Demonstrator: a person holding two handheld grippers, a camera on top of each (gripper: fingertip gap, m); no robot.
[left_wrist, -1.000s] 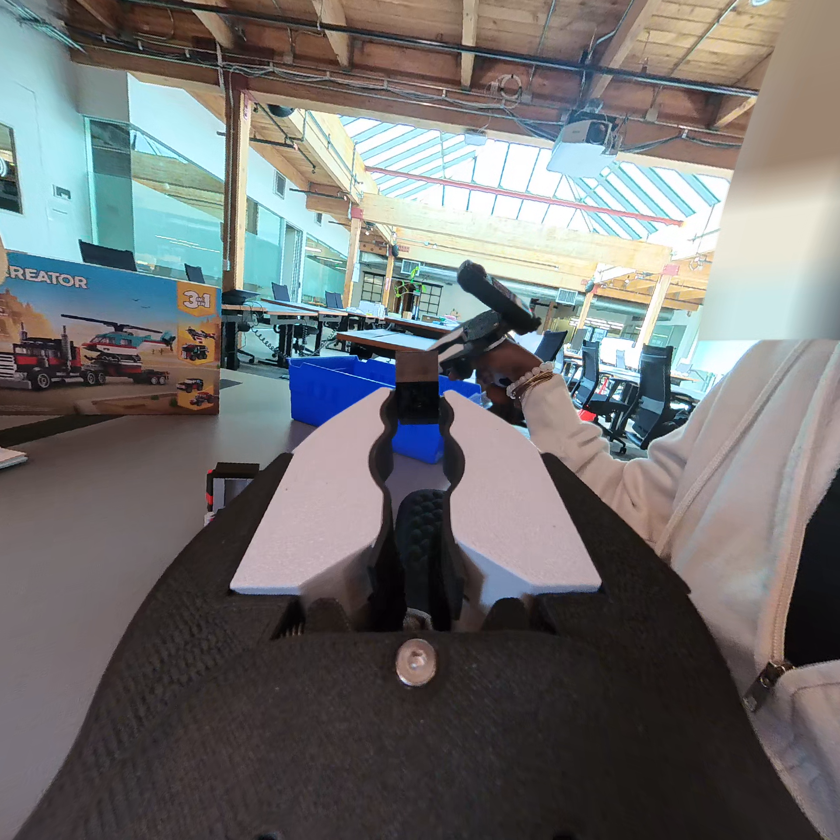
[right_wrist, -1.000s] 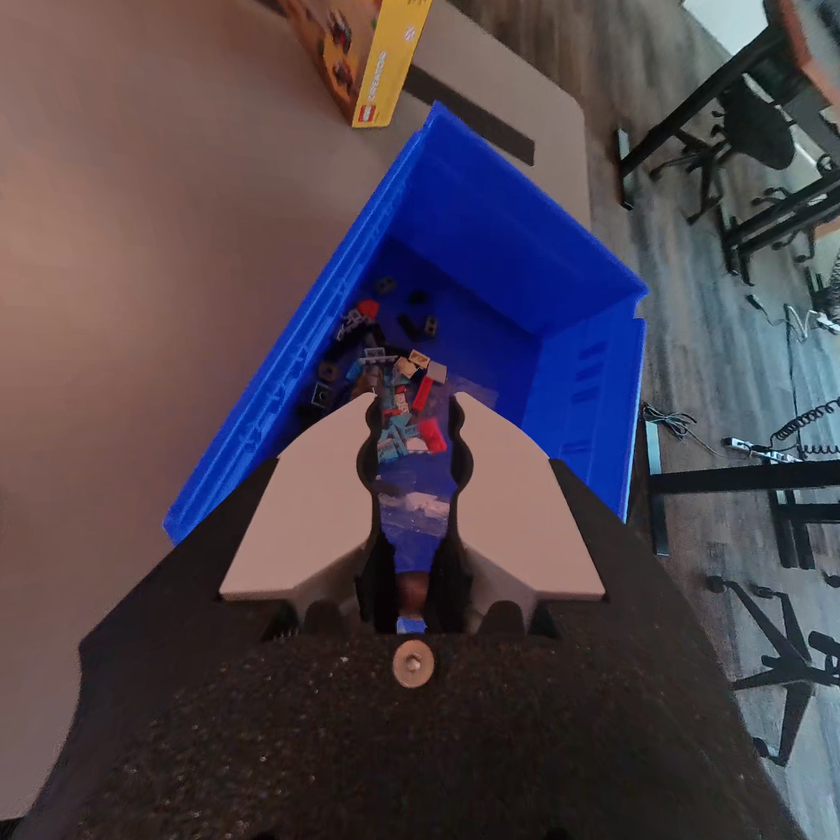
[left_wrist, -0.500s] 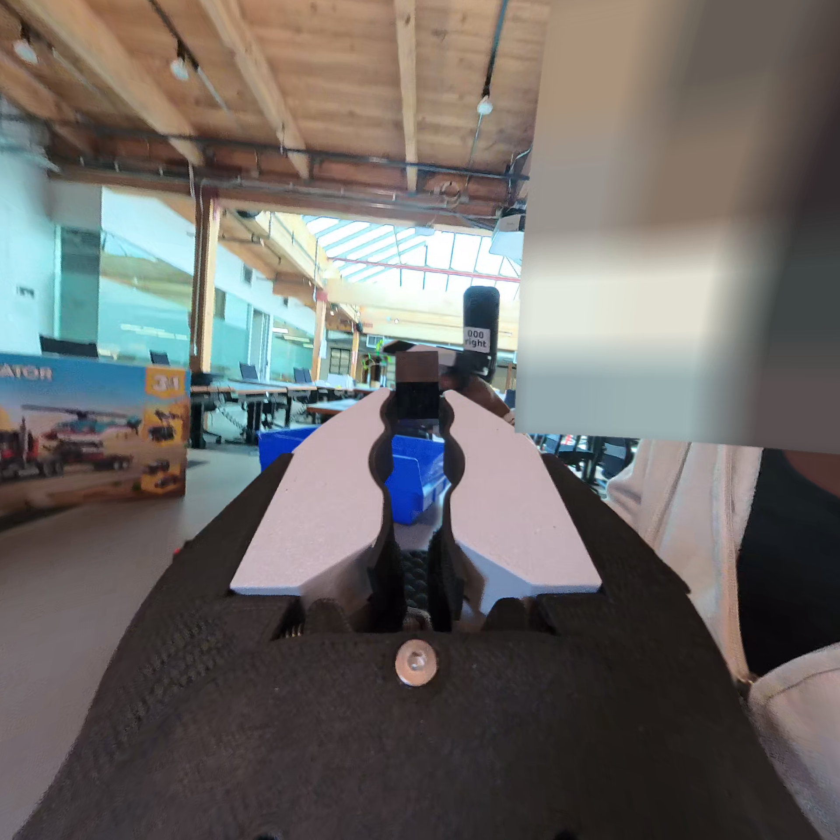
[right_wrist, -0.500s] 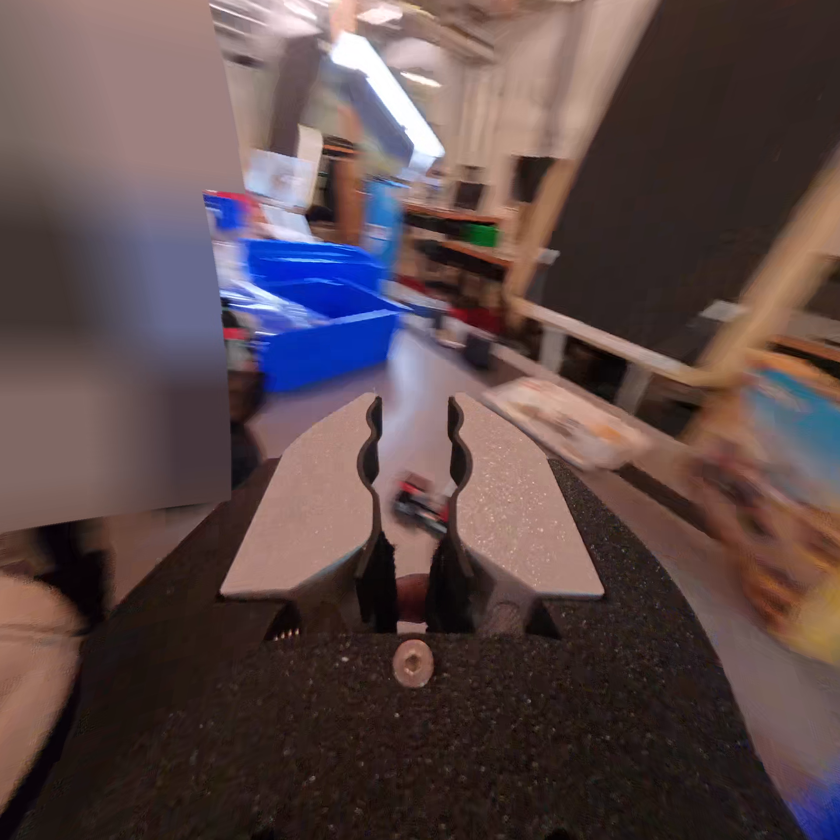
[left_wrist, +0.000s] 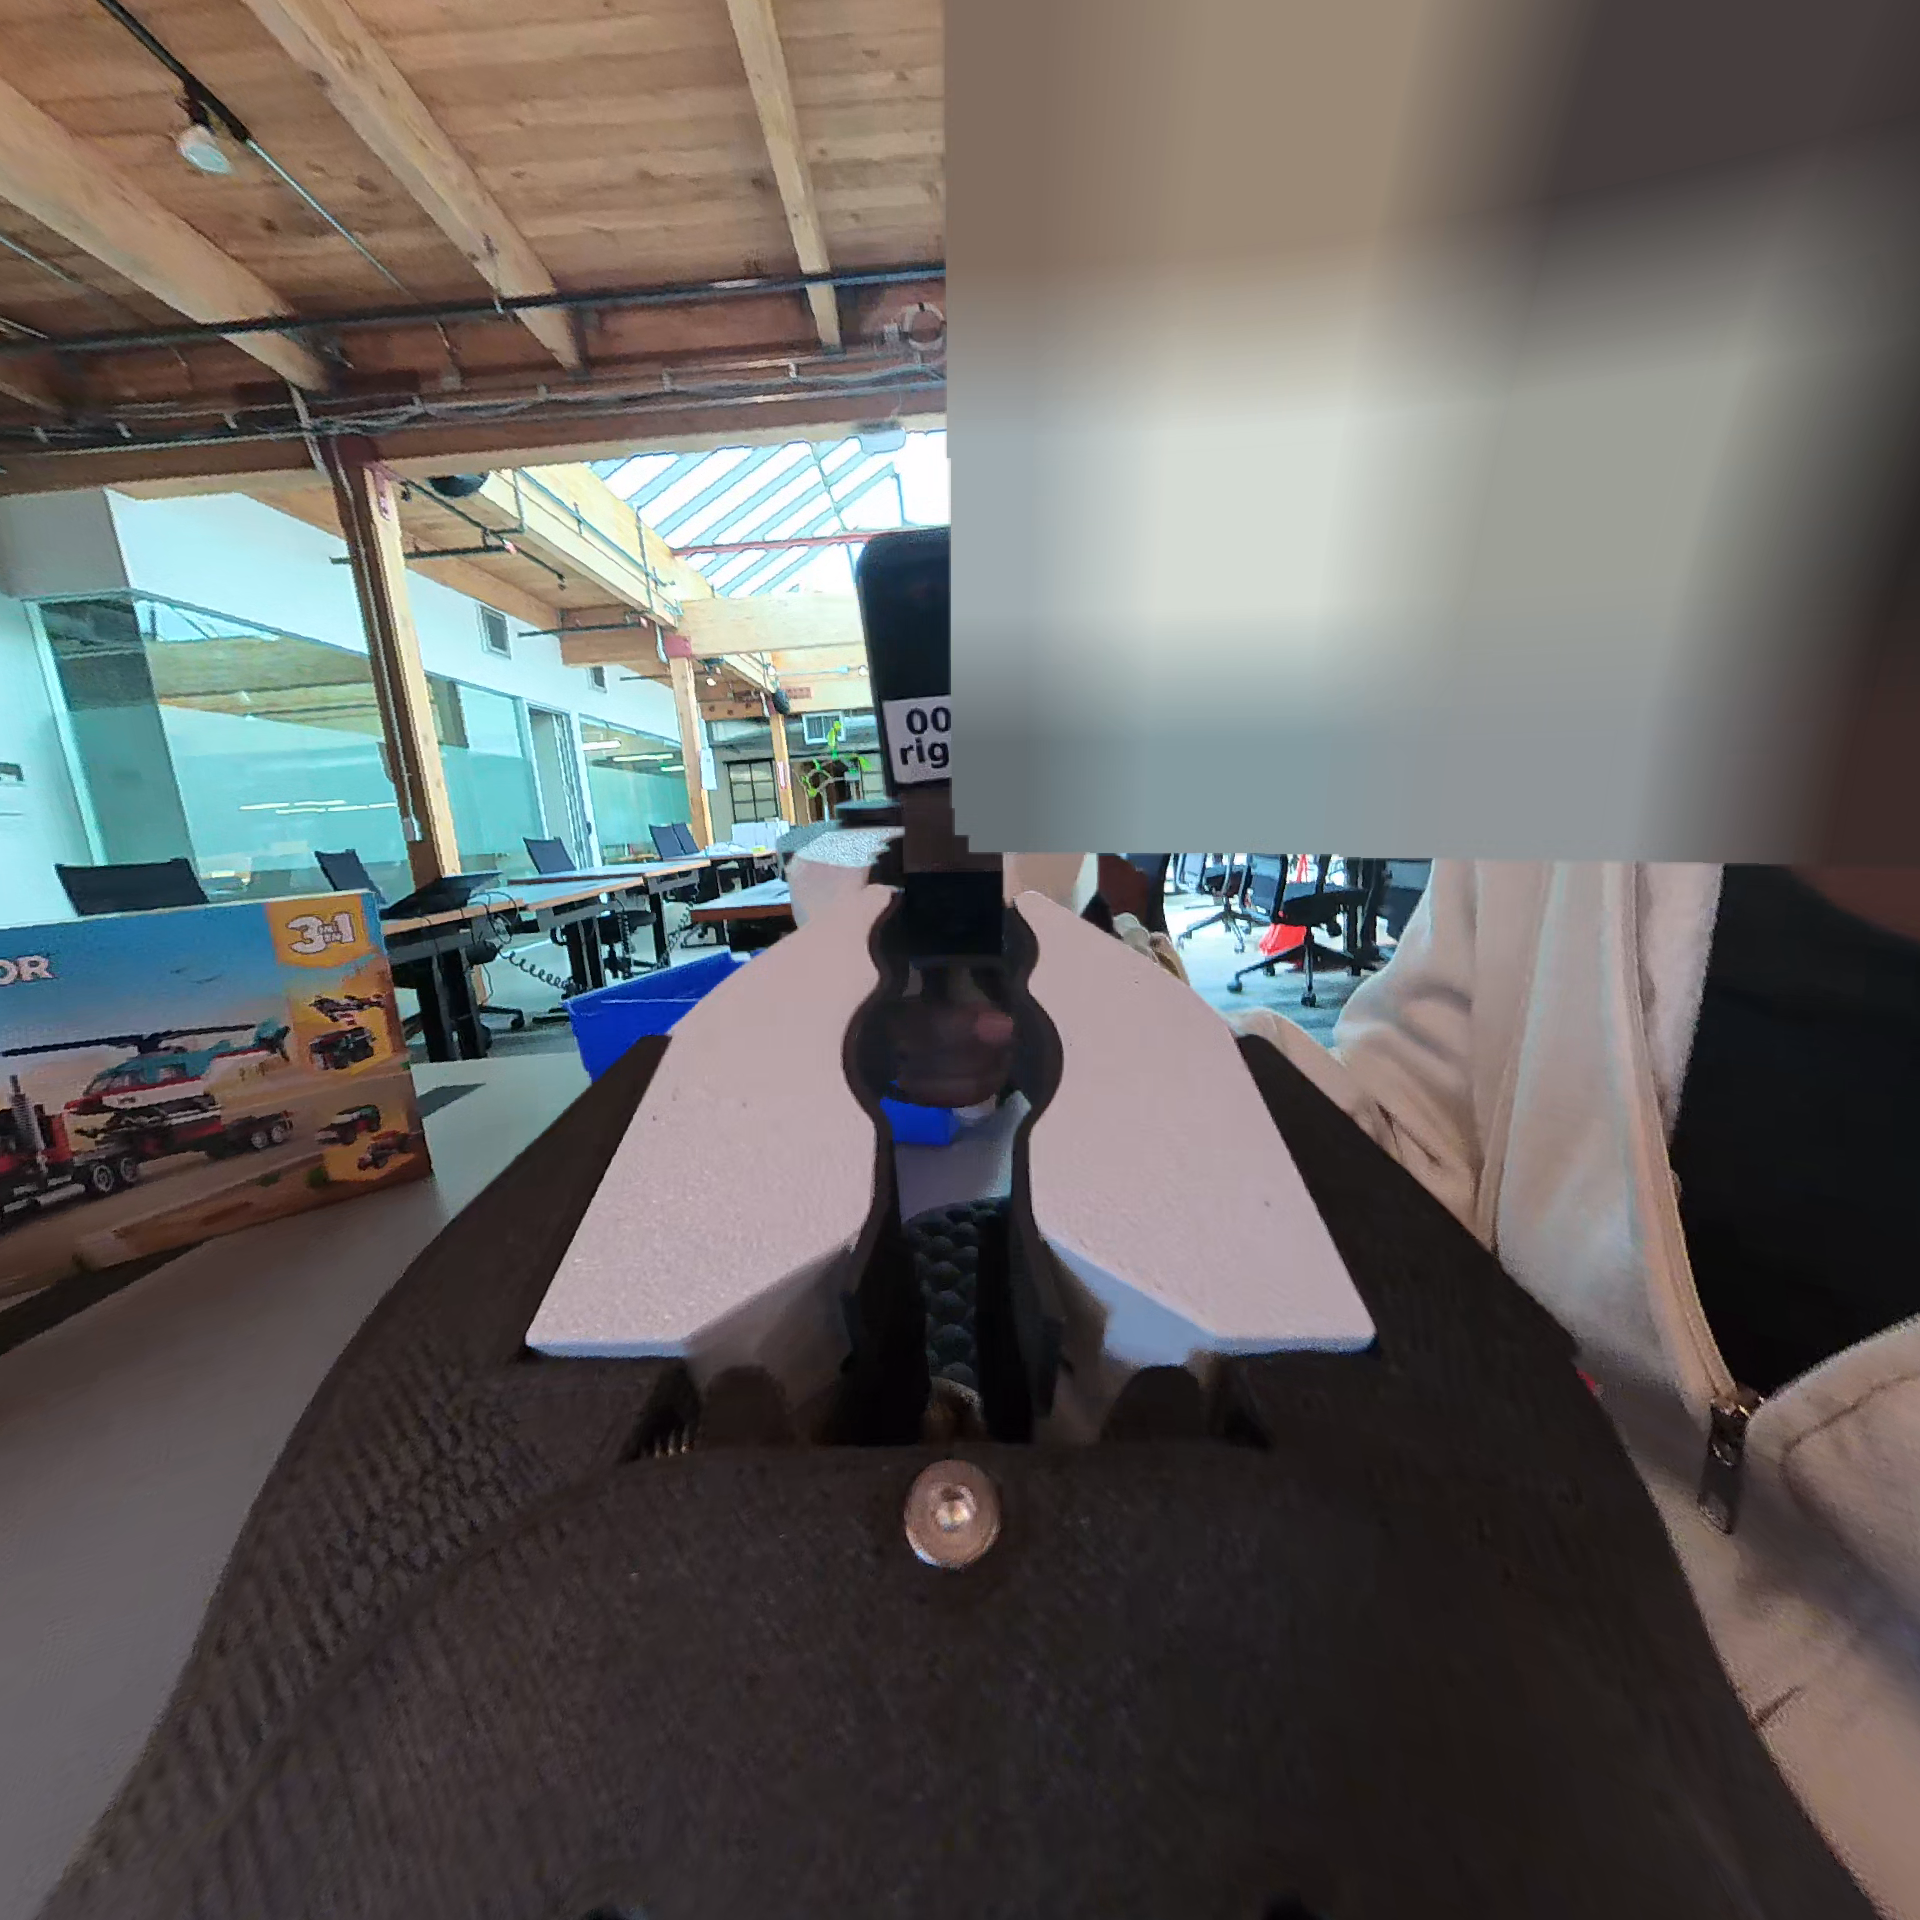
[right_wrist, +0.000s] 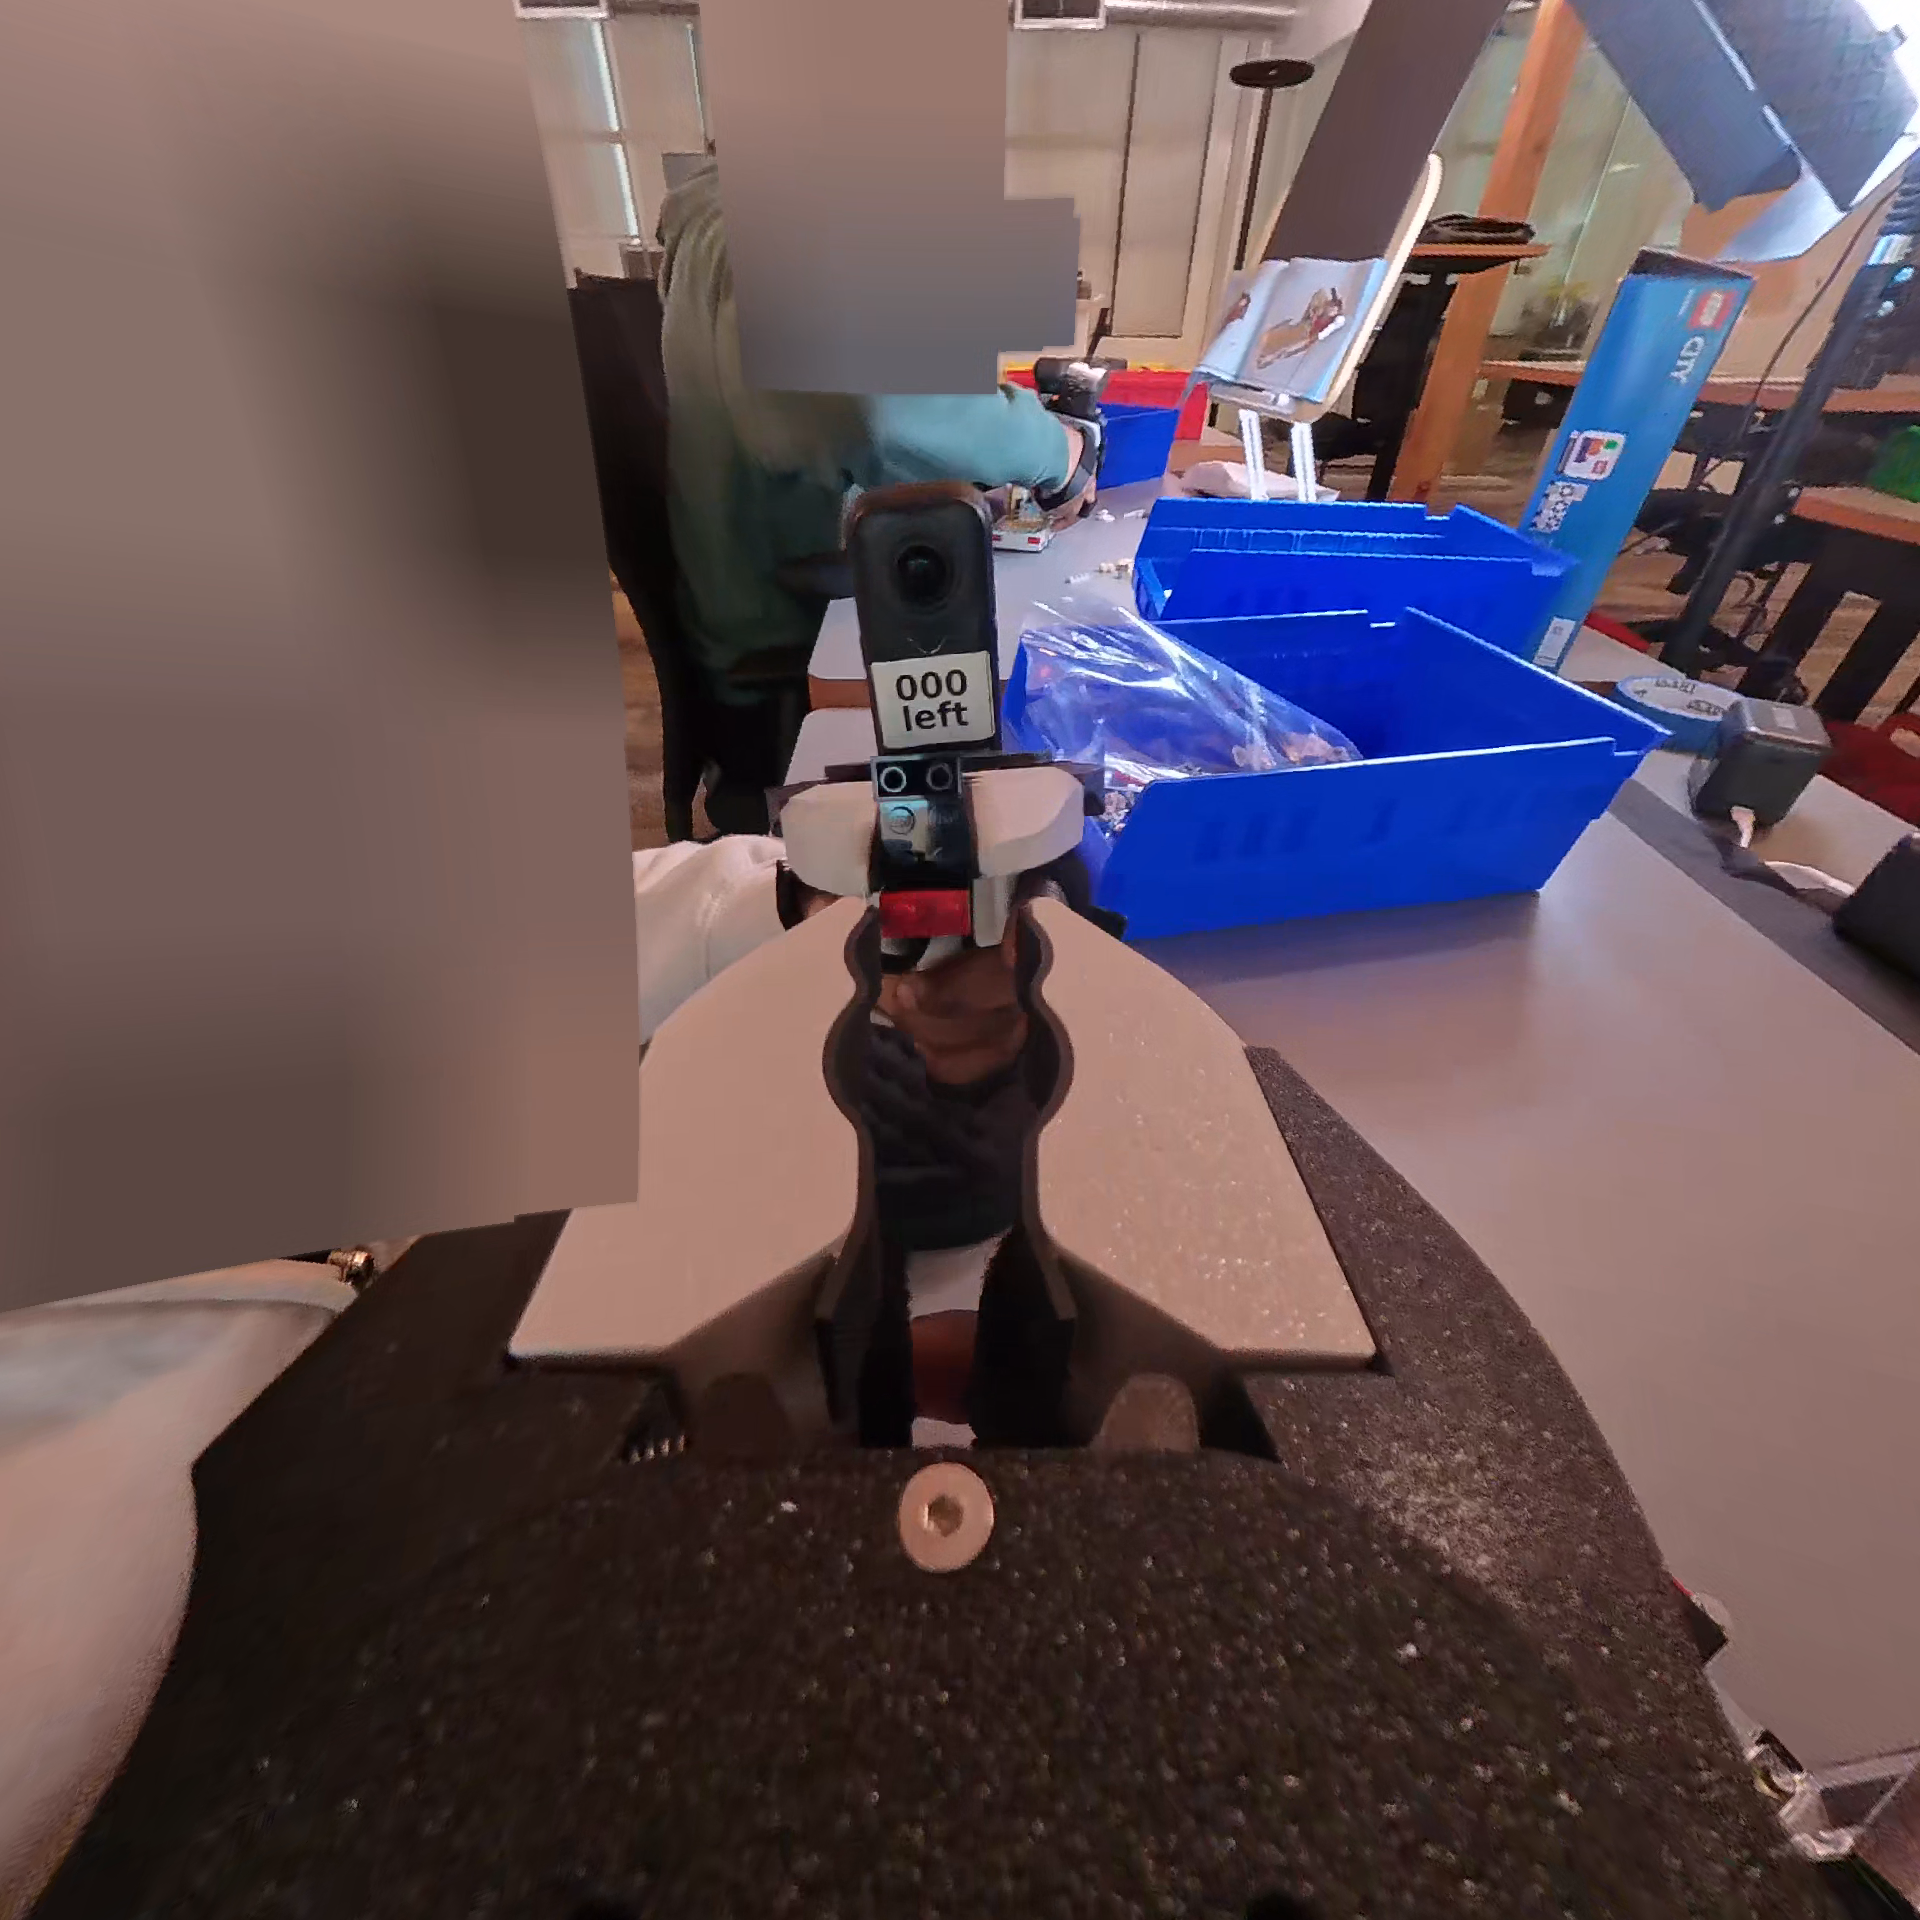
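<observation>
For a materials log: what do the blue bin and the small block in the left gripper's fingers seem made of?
Blue bin: looks like moulded plastic, with smooth faintly glossy walls and ribs. Black block clamped in the left gripper: probably hard plastic, with ringed studs and a sharp-edged red piece visible in the right wrist view.

- The two grippers face each other tip to tip at frame centre: the left gripper (right_wrist: 928, 831), clamped on a small black and red brick piece (right_wrist: 925, 842), stands right in front of the right gripper (right_wrist: 940, 935), whose fingers stand apart with almost no room between the two tools.
- Right of centre in the right wrist view, the blue bin (right_wrist: 1382, 821) with its plastic bag (right_wrist: 1164, 696) blocks the way; a second bin (right_wrist: 1340, 540) stands behind it.
- Lower right there, the table (right_wrist: 1507, 1091) lies bare and open.
- In the left wrist view, a toy box (left_wrist: 197, 1070) stands upright at left; bare table (left_wrist: 156, 1455) lies before it.
- The person's white jacket (left_wrist: 1538, 1091) closes off the right side.
</observation>
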